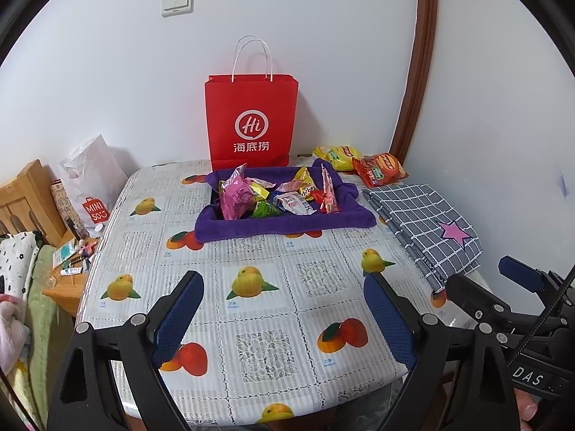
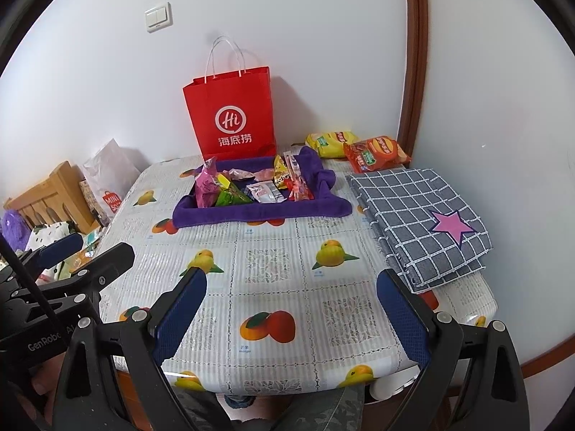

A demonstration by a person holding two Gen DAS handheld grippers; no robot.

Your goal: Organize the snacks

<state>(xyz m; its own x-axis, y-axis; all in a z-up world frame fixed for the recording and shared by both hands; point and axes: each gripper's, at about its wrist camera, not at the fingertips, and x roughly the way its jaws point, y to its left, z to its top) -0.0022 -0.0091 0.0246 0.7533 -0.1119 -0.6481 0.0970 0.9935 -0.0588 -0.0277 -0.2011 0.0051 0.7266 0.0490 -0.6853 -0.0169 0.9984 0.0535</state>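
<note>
Your left gripper [image 1: 284, 309] and right gripper [image 2: 291, 309] both gape wide, grasping nothing, above the near table [image 1: 273, 388] edge. The snacks [image 1: 273, 194] lie heaped in the purple tray [image 1: 284, 228] beyond, before the red bag [image 1: 251, 122].

Bare tablecloth [image 1: 258, 323] ahead up to purple tray [image 1: 284, 228]; folded checked cloth [image 2: 424, 222] at right edge.

Ahead of the tongs, a white wall [image 1: 323, 36] carries a switch [image 1: 177, 1]. Brown trim [image 1: 417, 72] curves up at right. At left stand a wooden headboard [image 1: 25, 197] and a cluttered nightstand [image 1: 68, 283].
</note>
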